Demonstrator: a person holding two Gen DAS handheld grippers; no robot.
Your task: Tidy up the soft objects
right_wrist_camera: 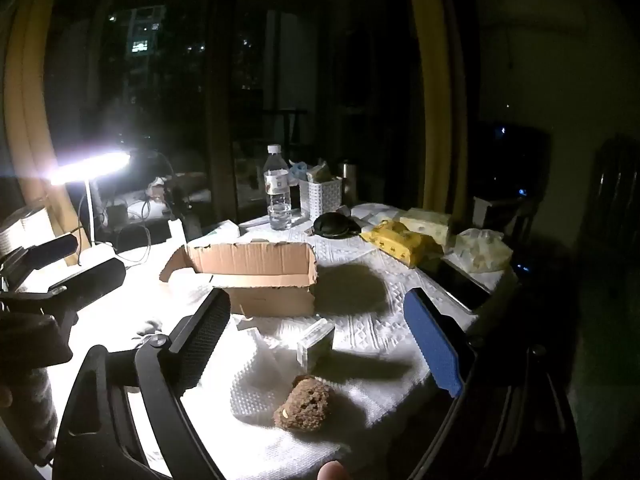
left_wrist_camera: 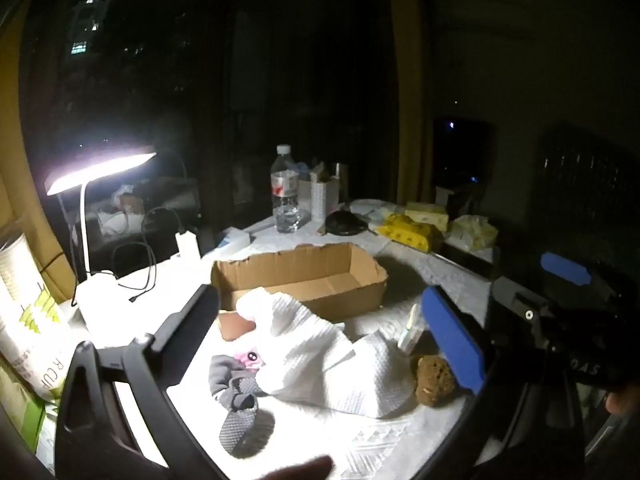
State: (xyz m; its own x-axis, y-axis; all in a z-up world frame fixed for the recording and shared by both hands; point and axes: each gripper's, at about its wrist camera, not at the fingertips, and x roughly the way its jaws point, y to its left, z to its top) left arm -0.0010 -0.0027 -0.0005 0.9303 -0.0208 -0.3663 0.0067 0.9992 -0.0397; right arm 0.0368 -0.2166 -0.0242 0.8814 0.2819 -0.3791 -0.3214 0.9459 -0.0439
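a: left side?
b: left gripper (left_wrist_camera: 320,332) wide open, holds nothing. grey sock (left_wrist_camera: 236,392) near left, white cloth (left_wrist_camera: 320,352) just right of it, cardboard box (left_wrist_camera: 304,276) behind.
a: right?
b: right gripper (right_wrist_camera: 324,344) wide open, empty. brown sponge (right_wrist_camera: 304,402) near, between its fingers.

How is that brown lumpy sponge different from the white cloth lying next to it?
The brown sponge is a compact, rounded lump with pitted holes; the white cloth is a wide, crumpled sheet with a fine waffle texture. The sponge is dark and much smaller; the cloth is bright under the lamp and sprawls towards the cardboard box. Both lie on the table outside the box, and neither claw is holding them.
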